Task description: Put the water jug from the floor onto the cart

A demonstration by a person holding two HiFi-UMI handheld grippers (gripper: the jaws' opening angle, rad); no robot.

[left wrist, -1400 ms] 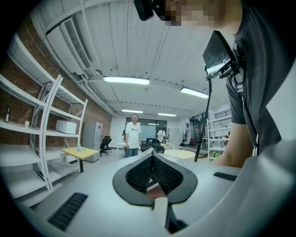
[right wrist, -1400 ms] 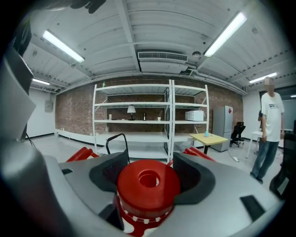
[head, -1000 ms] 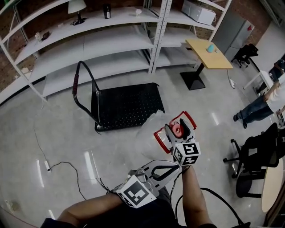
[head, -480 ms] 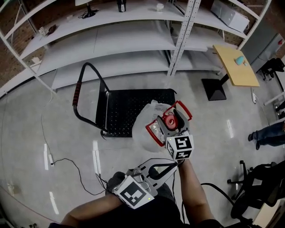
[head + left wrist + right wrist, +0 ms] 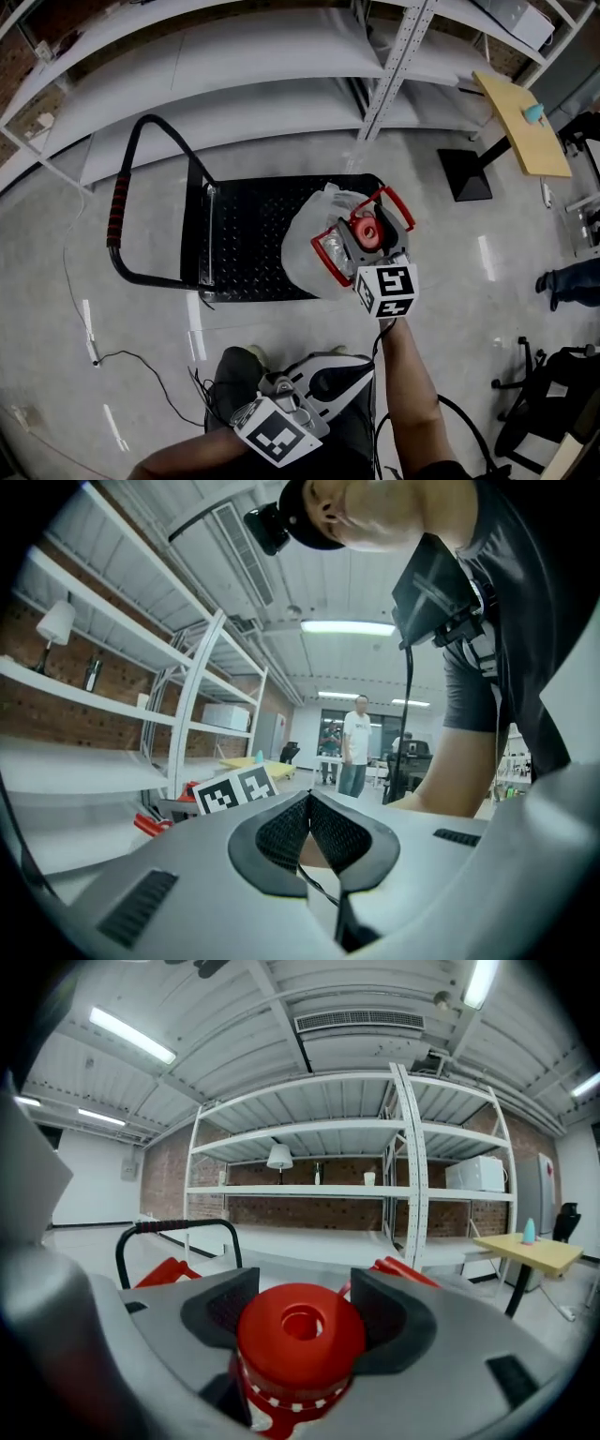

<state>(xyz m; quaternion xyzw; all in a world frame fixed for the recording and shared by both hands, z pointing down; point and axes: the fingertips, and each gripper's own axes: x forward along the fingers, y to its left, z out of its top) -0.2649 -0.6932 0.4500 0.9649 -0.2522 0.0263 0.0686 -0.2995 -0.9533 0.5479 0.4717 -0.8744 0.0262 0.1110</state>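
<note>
The water jug (image 5: 307,242) is a clear plastic bottle with a red cap (image 5: 364,232) and a red carrying handle. My right gripper (image 5: 367,235) is shut on its capped neck and holds it up over the right part of the black cart deck (image 5: 248,234). In the right gripper view the red cap (image 5: 300,1333) sits clamped between the dark pads of the right gripper (image 5: 300,1321). The cart's black push handle (image 5: 125,202) with a red grip rises at its left end. My left gripper (image 5: 361,364) hangs low near my body, shut on nothing, and the left gripper (image 5: 307,829) shows its pads meeting.
White shelving (image 5: 234,66) runs along the far side behind the cart. A yellow table (image 5: 525,112) on a black pedestal stands at the right. A cable (image 5: 122,361) lies on the floor at the left. An office chair (image 5: 553,394) is at the lower right.
The right gripper has carried the jug forward from above the floor in front of the cart to above the cart's right end. The left gripper stayed shut near my body.
</note>
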